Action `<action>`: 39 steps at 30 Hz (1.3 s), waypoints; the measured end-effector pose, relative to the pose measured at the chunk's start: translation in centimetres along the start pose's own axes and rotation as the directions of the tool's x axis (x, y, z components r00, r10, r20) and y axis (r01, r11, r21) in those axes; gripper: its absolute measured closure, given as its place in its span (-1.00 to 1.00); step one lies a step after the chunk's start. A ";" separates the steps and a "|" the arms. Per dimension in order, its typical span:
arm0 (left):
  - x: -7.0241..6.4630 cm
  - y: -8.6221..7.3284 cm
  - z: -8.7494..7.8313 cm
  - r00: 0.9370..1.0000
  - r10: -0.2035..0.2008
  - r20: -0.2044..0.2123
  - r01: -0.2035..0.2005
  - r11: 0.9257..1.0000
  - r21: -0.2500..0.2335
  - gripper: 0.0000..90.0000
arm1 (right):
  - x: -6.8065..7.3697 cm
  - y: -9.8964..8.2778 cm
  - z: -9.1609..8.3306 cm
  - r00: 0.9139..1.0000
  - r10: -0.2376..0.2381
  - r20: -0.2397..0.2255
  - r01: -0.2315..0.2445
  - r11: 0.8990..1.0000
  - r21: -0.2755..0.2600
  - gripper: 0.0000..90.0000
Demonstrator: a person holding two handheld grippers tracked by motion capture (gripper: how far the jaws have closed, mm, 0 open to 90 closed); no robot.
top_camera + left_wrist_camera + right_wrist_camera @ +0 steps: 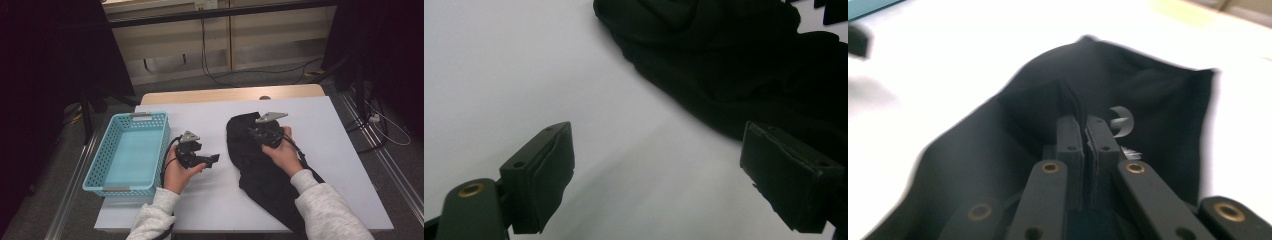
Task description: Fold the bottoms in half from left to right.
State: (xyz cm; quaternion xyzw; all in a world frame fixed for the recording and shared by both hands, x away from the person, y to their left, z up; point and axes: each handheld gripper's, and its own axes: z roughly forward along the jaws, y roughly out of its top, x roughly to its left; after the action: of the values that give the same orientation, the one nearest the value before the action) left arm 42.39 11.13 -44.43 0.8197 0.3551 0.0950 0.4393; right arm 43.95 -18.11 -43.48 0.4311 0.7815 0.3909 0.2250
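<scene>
A black garment (250,165) lies crumpled on the white table top (325,150), right of centre. My right gripper (255,131) rests on its upper part, and in the right gripper view (1087,125) the jaws are pressed together on a raised fold of the black garment (998,150). A small white logo (1122,120) shows on the fabric just past the jaws. My left gripper (207,152) hovers over bare table to the left of the garment, open with nothing between its jaws (659,165). The garment's edge (724,65) lies beyond them.
A light blue plastic basket (107,145) with nothing in it stands at the table's left edge, close to my left hand. The floor behind the table carries cables and dark stands. Bare white surface stretches along the front and far right of the table.
</scene>
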 end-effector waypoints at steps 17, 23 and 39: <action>0.1 1.4 2.1 1.000 -0.016 0.011 0.016 1.000 0.001 -0.65 | -4.1 -1.1 -2.4 0.984 0.143 0.103 -0.141 0.990 -0.028 0.10; -0.1 1.8 3.9 0.999 -0.022 0.039 0.022 0.999 0.025 -0.62 | -3.1 -2.7 -3.6 0.989 0.119 0.088 -0.118 0.993 -0.011 -0.01; 0.0 3.8 8.1 0.999 -0.037 0.012 0.036 0.997 0.068 -0.20 | -1.9 -5.8 -7.2 0.993 0.090 0.078 -0.090 0.996 0.002 -0.15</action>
State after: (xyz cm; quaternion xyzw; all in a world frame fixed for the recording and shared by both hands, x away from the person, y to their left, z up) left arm 48.11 4.49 -46.25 0.8282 0.3699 0.0693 0.4152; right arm 37.10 -24.62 -43.87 0.4816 0.7530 0.3812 0.2362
